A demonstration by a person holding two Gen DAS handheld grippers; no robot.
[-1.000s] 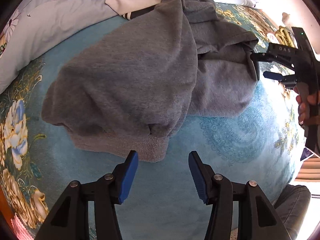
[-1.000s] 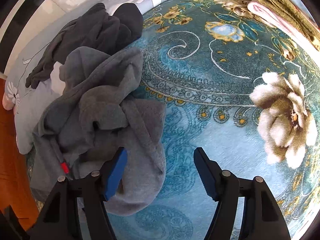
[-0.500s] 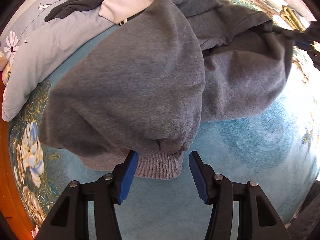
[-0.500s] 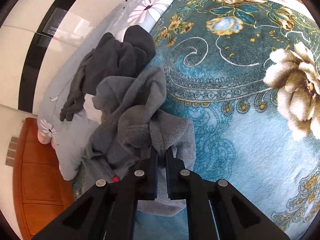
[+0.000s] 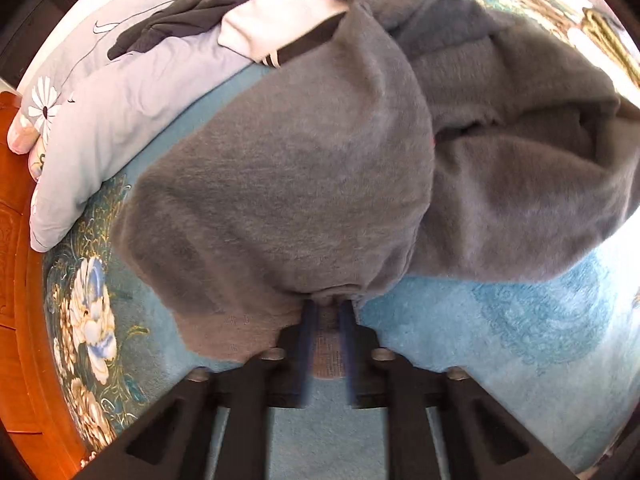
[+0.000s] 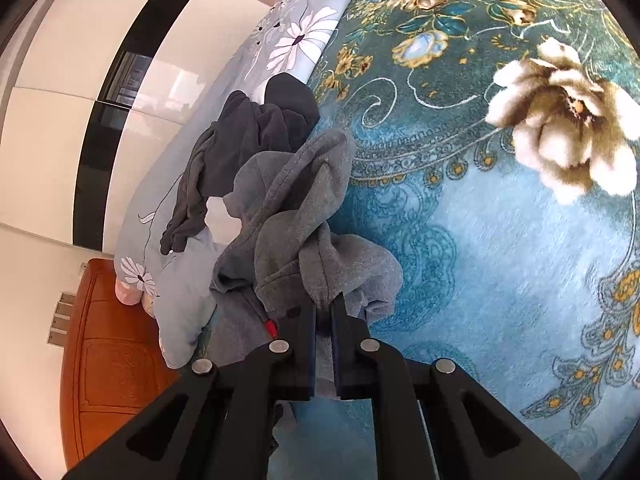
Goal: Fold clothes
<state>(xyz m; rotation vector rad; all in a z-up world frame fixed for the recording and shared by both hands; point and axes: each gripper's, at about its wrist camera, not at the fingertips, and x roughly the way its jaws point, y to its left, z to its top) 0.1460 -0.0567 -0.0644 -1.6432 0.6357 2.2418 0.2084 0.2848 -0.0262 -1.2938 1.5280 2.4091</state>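
Observation:
A grey sweatshirt [image 5: 304, 184] lies bunched on a blue floral blanket [image 5: 520, 320]. My left gripper [image 5: 329, 312] is shut on the ribbed hem of the grey sweatshirt at its near edge. In the right wrist view the same sweatshirt [image 6: 304, 216] hangs crumpled from my right gripper [image 6: 324, 308], which is shut on a fold of it and holds it up off the blanket [image 6: 500, 240]. A small red tag [image 6: 271, 326] shows beside the right fingers.
A dark grey garment [image 5: 240, 12] and a white one [image 5: 276, 24] lie behind on a pale floral duvet [image 5: 120, 112]. The dark garment [image 6: 248, 132] also shows in the right wrist view. A wooden bed frame [image 5: 16, 280] runs along the left. Folded towels [image 5: 608, 36] lie far right.
The left gripper moved forward and closed on the sweatshirt hem. The right gripper closed on a fold one step earlier and has since lifted the fabric higher.

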